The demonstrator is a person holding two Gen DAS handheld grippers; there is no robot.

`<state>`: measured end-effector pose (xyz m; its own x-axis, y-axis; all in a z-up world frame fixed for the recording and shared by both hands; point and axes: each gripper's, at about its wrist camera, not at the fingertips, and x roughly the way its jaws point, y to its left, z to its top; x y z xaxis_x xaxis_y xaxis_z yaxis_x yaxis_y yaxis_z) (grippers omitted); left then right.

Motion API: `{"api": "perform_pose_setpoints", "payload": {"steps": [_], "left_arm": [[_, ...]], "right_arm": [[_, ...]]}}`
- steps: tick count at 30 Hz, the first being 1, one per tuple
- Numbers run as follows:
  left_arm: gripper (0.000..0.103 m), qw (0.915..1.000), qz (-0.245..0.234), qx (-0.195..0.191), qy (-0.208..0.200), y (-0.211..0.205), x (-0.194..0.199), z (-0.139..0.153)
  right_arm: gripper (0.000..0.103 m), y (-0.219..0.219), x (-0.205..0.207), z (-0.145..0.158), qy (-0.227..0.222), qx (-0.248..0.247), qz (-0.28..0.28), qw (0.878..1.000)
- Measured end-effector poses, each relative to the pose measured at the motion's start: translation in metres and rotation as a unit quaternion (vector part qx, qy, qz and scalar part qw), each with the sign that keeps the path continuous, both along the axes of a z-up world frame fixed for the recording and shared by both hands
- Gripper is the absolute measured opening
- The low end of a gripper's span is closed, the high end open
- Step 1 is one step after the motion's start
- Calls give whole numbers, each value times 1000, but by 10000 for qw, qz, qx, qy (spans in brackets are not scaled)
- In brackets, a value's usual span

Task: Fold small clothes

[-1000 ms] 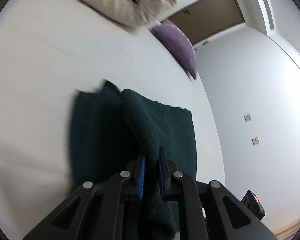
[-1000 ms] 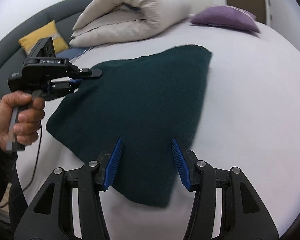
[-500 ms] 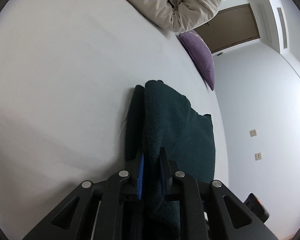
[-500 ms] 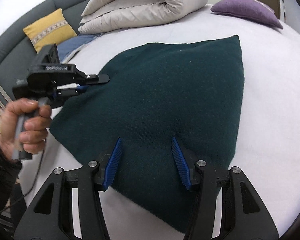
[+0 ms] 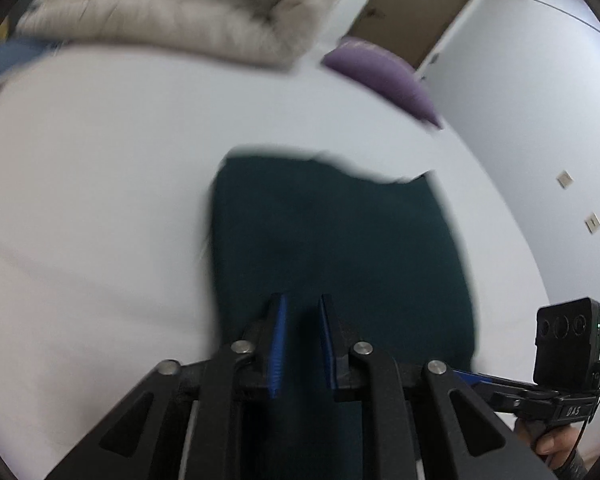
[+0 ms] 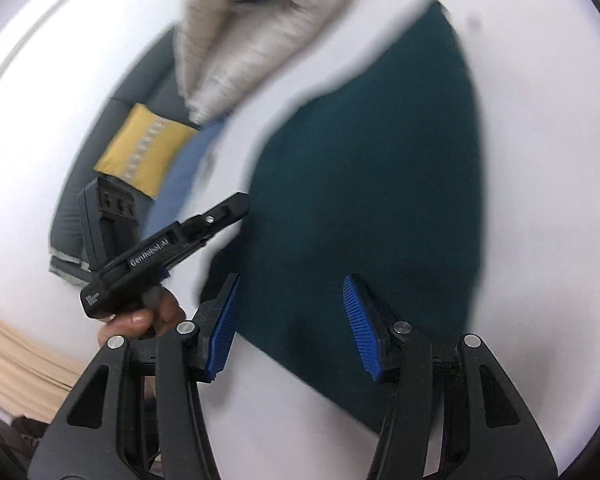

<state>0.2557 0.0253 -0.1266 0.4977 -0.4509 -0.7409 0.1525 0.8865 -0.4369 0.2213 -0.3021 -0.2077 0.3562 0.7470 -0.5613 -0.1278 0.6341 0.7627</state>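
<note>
A dark green knit garment (image 5: 336, 248) lies flat on the white bed; it also shows in the right wrist view (image 6: 372, 184). My left gripper (image 5: 300, 320) is over the garment's near edge, its blue pads a narrow gap apart, and I cannot see cloth pinched between them. It appears in the right wrist view as a black tool (image 6: 168, 248) at the garment's left edge. My right gripper (image 6: 290, 312) is open and empty above the garment's near edge. It also shows in the left wrist view (image 5: 540, 392) at the lower right. Both views are blurred.
A rolled beige duvet (image 5: 172, 12) and a purple pillow (image 5: 384, 80) lie at the far side of the bed (image 5: 80, 200). A grey sofa with a yellow cushion (image 6: 144, 152) and a blue cloth (image 6: 188, 168) stands on the left.
My left gripper has let go of the bunched garment and its pads have parted a little. The garment now lies flat. Both cameras have swung quickly.
</note>
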Motion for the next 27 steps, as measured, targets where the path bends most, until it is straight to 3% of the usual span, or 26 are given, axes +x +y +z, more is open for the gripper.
{"api": "perform_pose_setpoints", "payload": {"steps": [2, 7, 10, 12, 14, 16, 18, 22, 27], "left_arm": [[7, 9996, -9, -263, -39, 13, -5, -11], [7, 9981, -86, -609, -91, 28, -9, -18], [7, 9976, -43, -689, -93, 26, -10, -20], [7, 9975, -70, -695, -120, 25, -14, -18], [7, 9972, -87, -734, -118, 25, -14, -18], [7, 9966, -92, -817, -101, 28, -13, -20], [7, 9961, -80, -872, -103, 29, -14, -22], [7, 9958, -72, -905, -105, 30, -14, -24], [8, 9931, -91, -1167, -47, 36, -14, -30]], "right_arm": [[32, -14, -4, -10, 124, 227, -32, 9997], [34, -11, -1, -3, 103, 412, 132, 9990], [33, 2, -7, -8, 169, -4, 486, 9987], [33, -3, -9, -9, 172, 40, 549, 9983], [33, -7, -8, 0, 226, -33, 577, 9981], [35, -13, -4, 16, 5, -132, 476, 9988], [35, -28, -1, 36, -180, 146, 281, 9993], [35, -33, 46, 58, -403, 456, 4, 9981], [37, -21, 116, 44, -101, 420, -279, 9987]]}}
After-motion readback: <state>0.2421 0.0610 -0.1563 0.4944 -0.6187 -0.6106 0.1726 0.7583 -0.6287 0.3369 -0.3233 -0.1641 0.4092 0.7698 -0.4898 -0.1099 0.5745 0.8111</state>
